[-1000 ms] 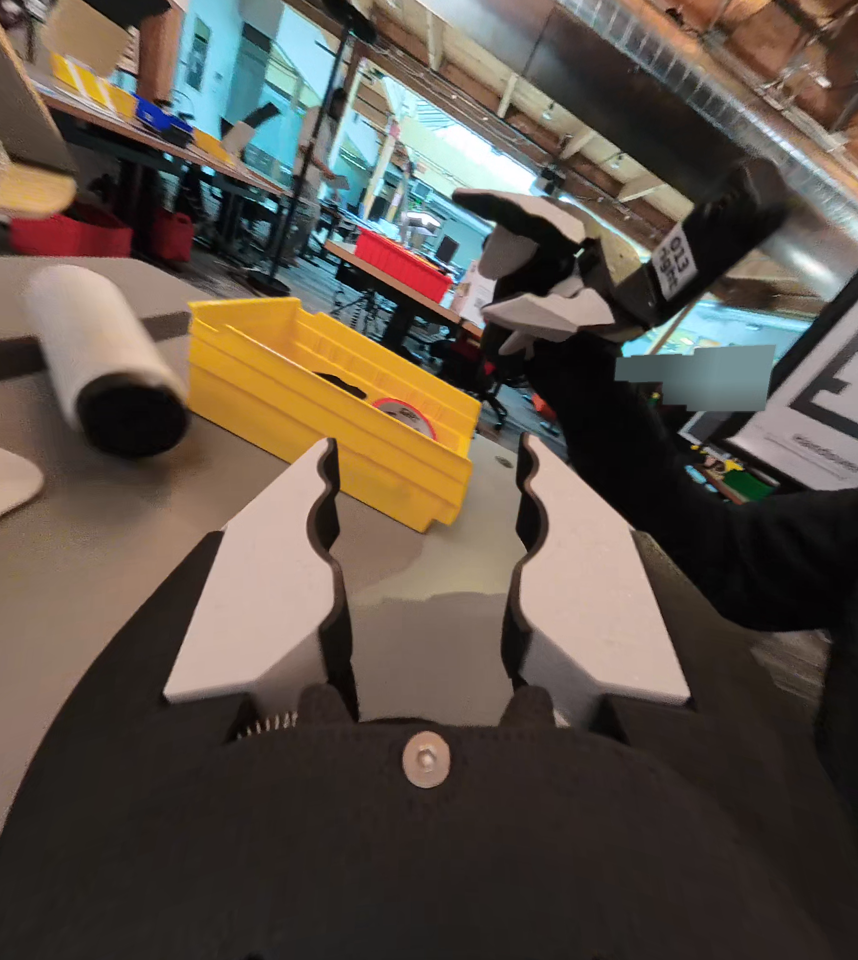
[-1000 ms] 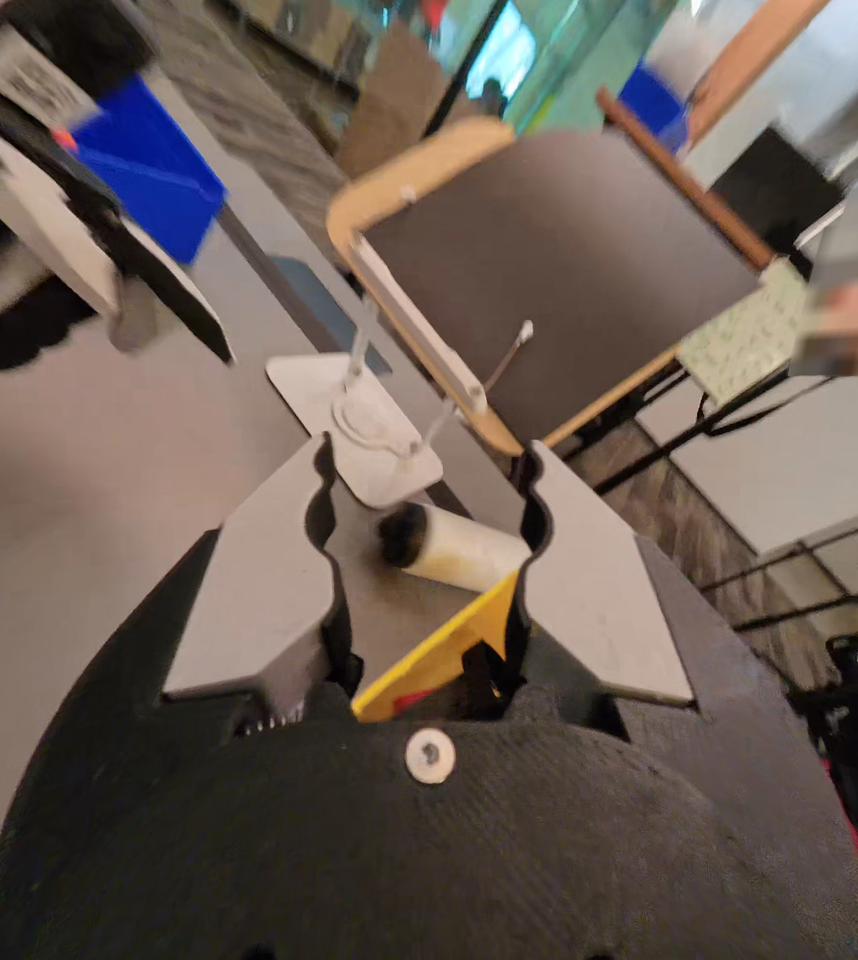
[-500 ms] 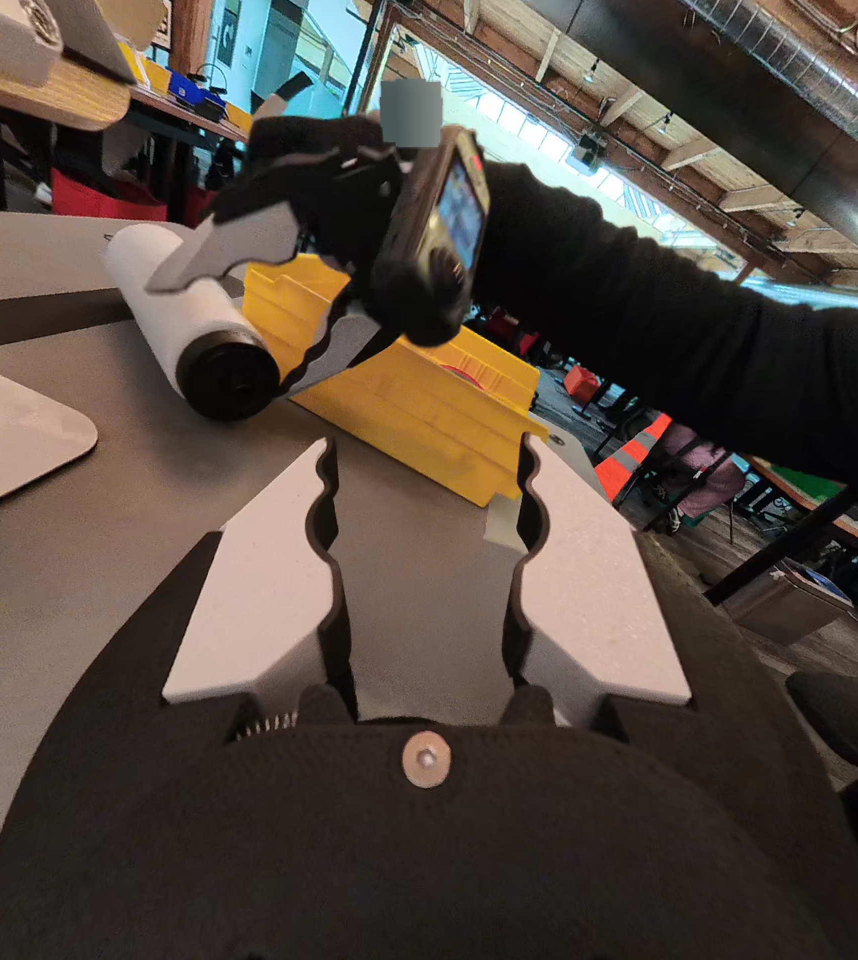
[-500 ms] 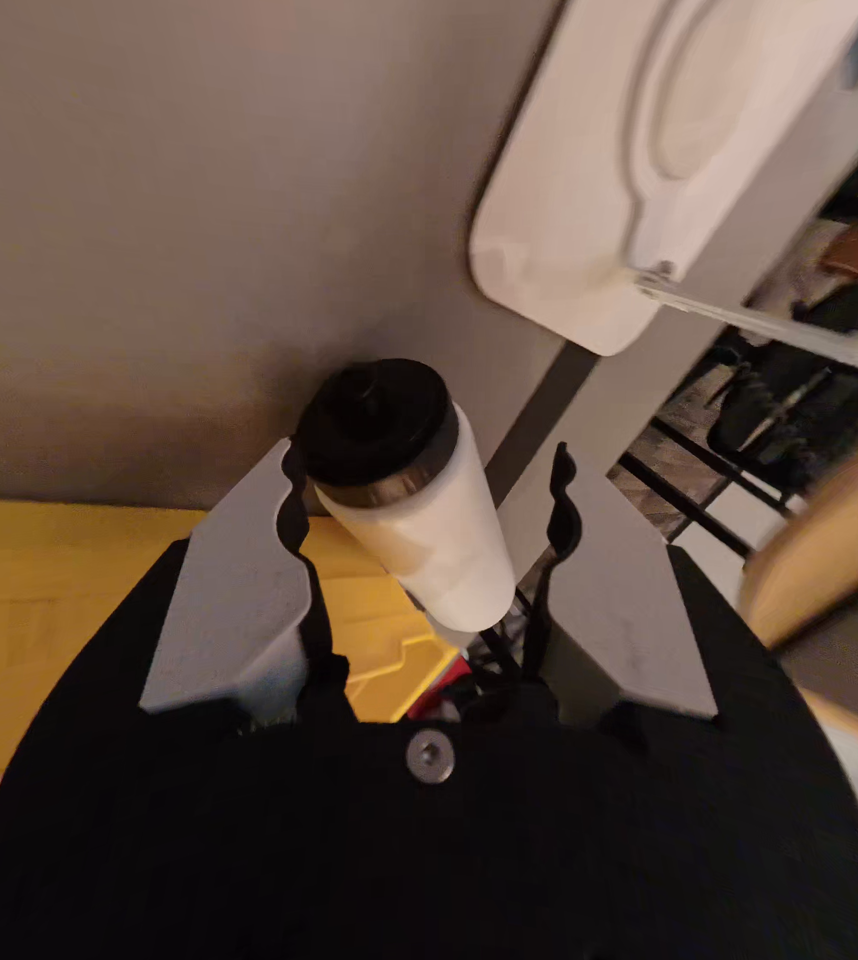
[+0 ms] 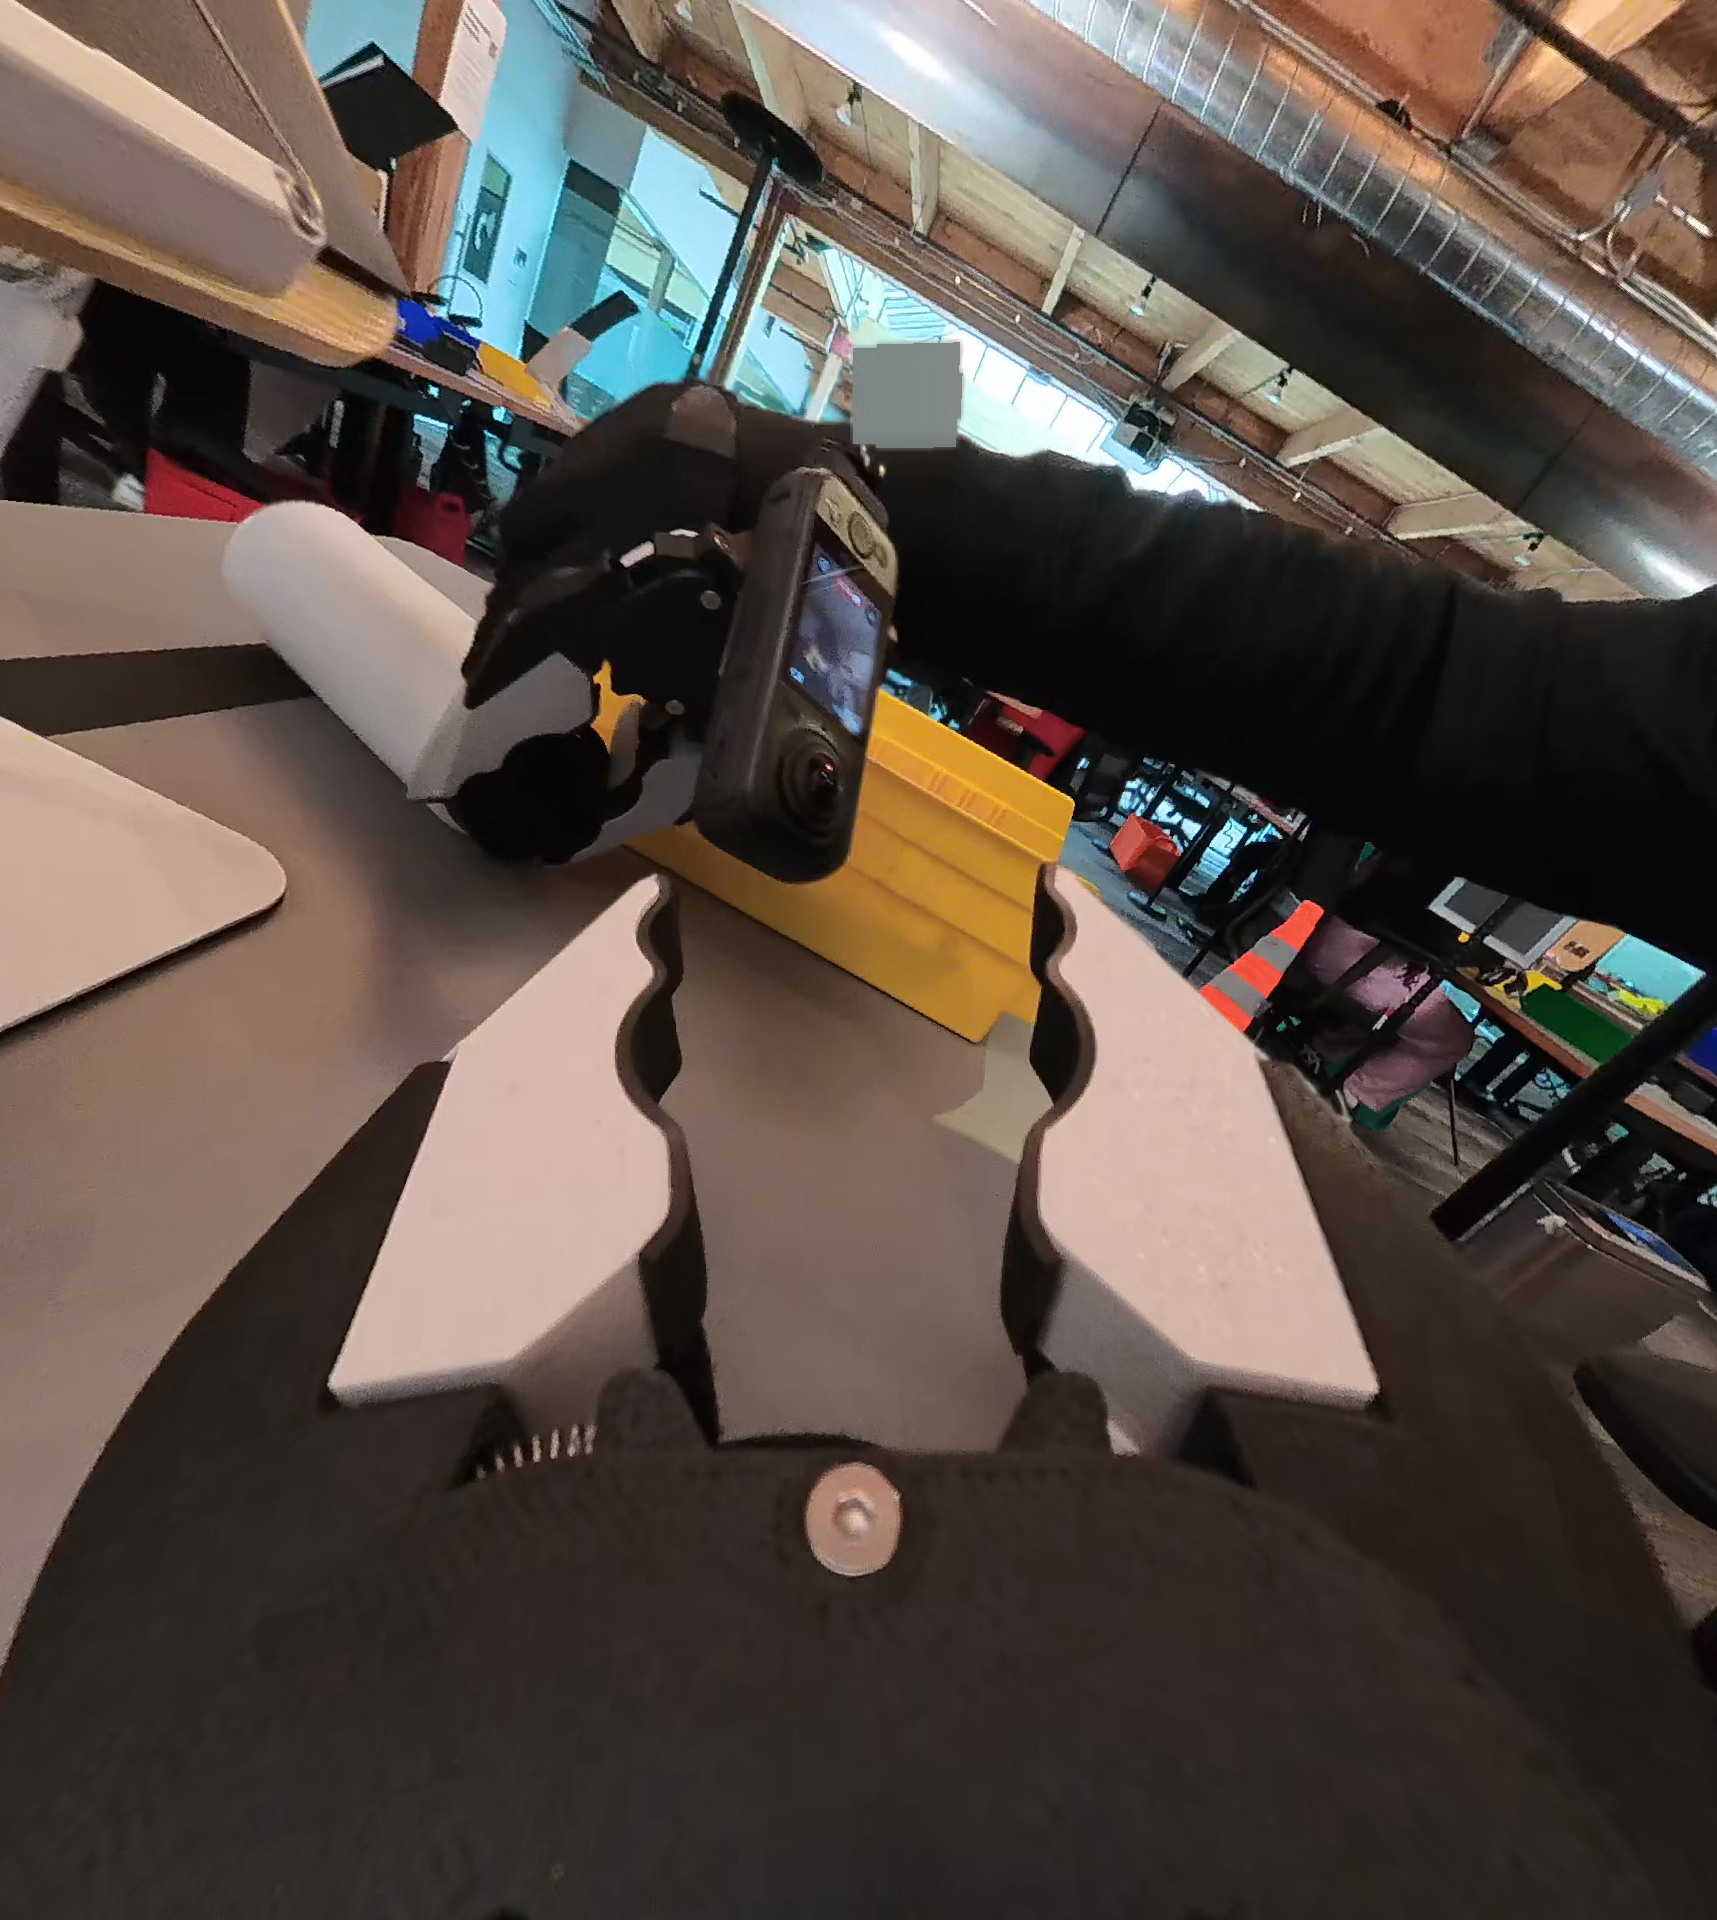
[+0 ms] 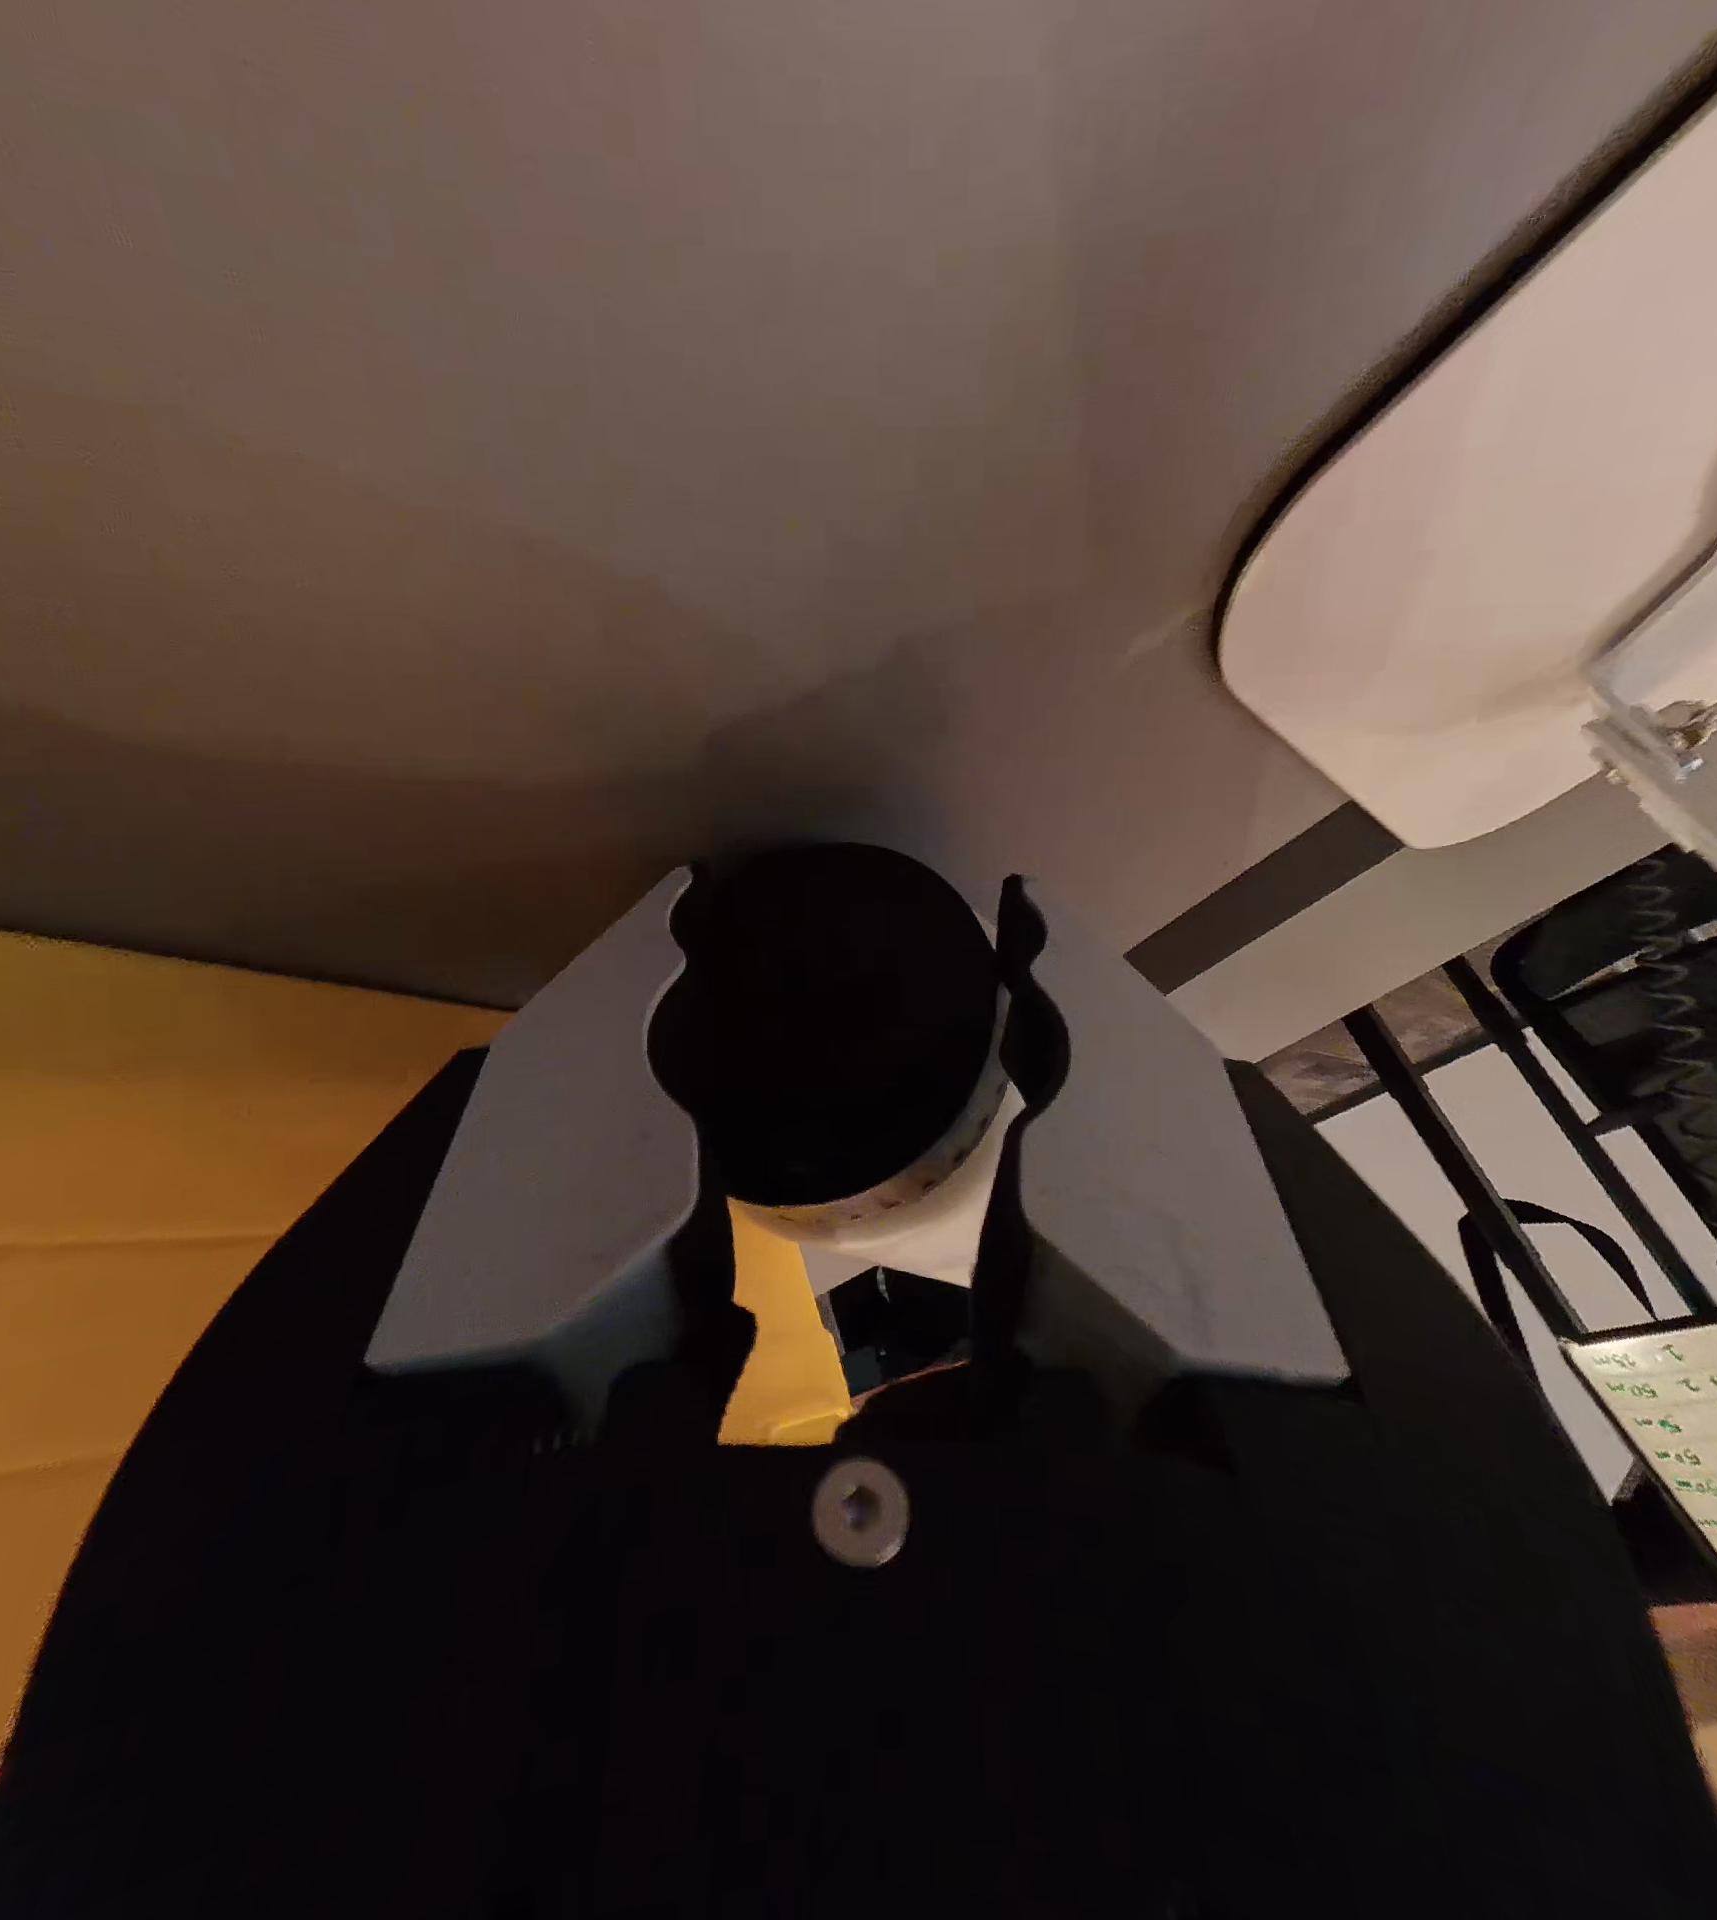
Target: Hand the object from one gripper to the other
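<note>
Both right gripper (image 6: 849,997) fingers straddle the lying white cylinder (image 5: 345,613).

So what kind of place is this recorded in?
Probably a shared workshop or lab in a converted industrial building: exposed metal duct and timber ceiling, rows of workbenches, yellow parts bin.

Hand-held grippers, two: the left hand-held gripper (image 5: 852,1029) at lower centre of the left wrist view, the right hand-held gripper (image 5: 563,748) at centre left of that view, each with two grey fingers (image 5: 563,1132). White cylinders with a black end cap (image 5: 355,623), one, at centre left; yellow bins (image 5: 916,883), one, at frame centre; white flat plates (image 5: 54,883), one, at left edge; grey counters (image 5: 158,1143), one, across the lower left. Background items: orange traffic cones (image 5: 1264,961), one, at centre right; cameras (image 5: 812,675) mounted on the right hand-held gripper, one.
</note>
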`<action>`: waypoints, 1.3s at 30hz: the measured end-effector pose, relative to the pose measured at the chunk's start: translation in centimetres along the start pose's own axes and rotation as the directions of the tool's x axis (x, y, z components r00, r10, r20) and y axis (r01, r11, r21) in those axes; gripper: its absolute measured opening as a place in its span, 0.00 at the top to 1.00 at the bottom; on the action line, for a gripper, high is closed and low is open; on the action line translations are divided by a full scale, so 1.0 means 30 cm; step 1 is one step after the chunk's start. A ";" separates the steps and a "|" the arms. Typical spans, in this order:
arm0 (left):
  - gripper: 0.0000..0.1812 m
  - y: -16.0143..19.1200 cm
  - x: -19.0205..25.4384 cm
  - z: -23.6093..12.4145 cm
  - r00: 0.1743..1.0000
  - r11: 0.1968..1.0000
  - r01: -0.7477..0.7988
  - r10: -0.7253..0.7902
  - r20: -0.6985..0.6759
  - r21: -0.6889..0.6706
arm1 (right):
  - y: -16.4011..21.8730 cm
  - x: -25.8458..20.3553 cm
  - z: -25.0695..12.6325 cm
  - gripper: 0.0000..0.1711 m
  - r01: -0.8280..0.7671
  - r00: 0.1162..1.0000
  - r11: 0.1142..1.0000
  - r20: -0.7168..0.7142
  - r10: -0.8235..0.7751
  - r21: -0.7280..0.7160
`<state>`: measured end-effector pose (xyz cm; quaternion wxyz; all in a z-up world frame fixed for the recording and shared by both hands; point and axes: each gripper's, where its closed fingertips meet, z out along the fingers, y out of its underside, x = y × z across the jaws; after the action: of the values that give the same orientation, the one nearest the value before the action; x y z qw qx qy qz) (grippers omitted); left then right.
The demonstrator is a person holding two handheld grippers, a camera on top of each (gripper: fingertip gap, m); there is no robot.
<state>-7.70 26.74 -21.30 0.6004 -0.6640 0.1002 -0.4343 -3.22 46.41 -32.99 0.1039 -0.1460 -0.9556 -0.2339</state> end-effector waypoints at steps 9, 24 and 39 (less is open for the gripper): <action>0.57 -0.052 0.009 -0.060 0.985 0.991 -0.136 0.135 0.106 -0.005 | -0.293 0.062 -0.286 0.69 -0.143 0.977 0.947 -0.111 0.182 0.288; 0.27 -0.050 0.128 -0.053 0.782 0.814 -0.508 0.573 0.243 -0.283 | -0.561 0.186 -0.997 0.70 -0.474 0.815 0.168 0.358 0.456 0.864; 0.51 -0.119 0.289 -0.171 0.885 0.901 -0.415 0.432 0.175 -0.127 | -0.617 0.207 -1.231 0.73 -0.321 0.768 0.017 0.249 0.590 0.947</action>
<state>-7.43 18.34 -14.70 0.6586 -0.6911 0.2008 -0.2198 -10.30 14.52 -6.95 0.3430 -0.3217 -0.7607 0.4474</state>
